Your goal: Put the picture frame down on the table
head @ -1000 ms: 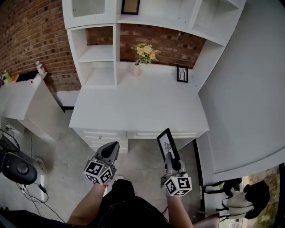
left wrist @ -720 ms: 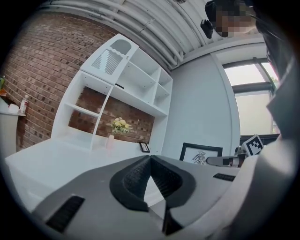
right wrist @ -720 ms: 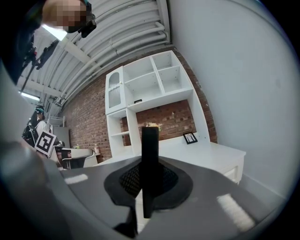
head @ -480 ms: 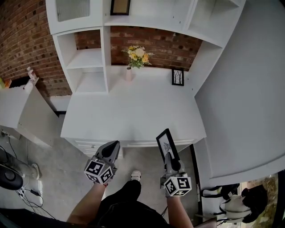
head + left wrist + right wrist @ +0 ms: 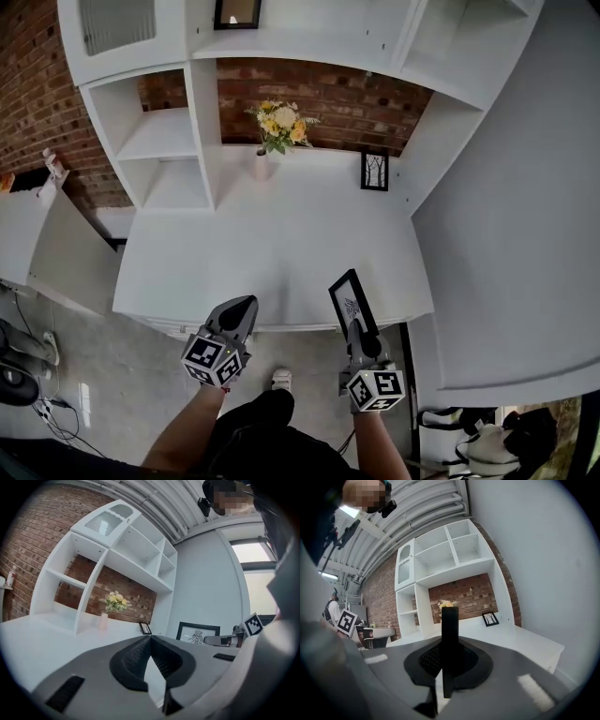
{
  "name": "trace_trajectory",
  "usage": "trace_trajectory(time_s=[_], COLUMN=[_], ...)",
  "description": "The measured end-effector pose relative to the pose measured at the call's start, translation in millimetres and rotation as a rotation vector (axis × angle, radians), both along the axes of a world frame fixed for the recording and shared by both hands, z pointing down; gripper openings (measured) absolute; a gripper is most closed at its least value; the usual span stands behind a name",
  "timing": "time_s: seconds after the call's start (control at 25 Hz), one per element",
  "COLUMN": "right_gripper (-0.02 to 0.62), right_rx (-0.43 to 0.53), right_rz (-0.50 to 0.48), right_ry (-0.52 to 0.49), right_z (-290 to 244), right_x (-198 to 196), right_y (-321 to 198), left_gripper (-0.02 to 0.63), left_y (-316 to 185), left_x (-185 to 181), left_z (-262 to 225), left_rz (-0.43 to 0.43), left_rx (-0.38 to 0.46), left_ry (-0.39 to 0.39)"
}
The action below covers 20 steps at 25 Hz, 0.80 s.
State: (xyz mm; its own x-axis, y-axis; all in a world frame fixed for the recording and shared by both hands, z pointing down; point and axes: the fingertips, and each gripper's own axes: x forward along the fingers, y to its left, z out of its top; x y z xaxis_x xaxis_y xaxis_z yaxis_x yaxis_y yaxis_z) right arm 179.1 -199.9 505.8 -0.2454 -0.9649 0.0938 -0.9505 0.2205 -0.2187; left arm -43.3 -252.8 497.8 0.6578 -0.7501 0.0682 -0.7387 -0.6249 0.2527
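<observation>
A black picture frame with a white drawing stands tilted in my right gripper, which is shut on its lower edge. It hangs over the front edge of the white table, near the right corner. In the right gripper view the frame shows edge-on as a dark bar between the closed jaws. My left gripper is shut and empty, level with the table's front edge. From the left gripper view the frame shows face-on at the right.
A pink vase with yellow flowers and a small black frame stand at the back of the table against the brick wall. White shelves rise on the left. A grey wall closes the right side. Another frame sits on a top shelf.
The table has come nearer; both grippers have moved from over the floor to its front edge. The right gripper has kept hold of the frame.
</observation>
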Motion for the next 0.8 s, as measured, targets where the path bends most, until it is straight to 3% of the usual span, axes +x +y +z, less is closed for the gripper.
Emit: trace_trajectory(time_s=[0.32,0.8], right_gripper=[0.015,0.015], right_rx=[-0.024,-0.056], right_rz=[-0.025,-0.028], right_ry=[0.027,0.048], right_z=[5.6,16.5], right_x=[20.9,52.7], right_y=[-48.6,-93.6], left_gripper=[-0.002,-0.002], left_y=[-51.5,-97.8], left_x=[25.9,80.8], left_z=[8.4,16.2], left_rz=[-0.015,0.038], left_rx=[-0.024,-0.035], left_ry=[0.014,0.019])
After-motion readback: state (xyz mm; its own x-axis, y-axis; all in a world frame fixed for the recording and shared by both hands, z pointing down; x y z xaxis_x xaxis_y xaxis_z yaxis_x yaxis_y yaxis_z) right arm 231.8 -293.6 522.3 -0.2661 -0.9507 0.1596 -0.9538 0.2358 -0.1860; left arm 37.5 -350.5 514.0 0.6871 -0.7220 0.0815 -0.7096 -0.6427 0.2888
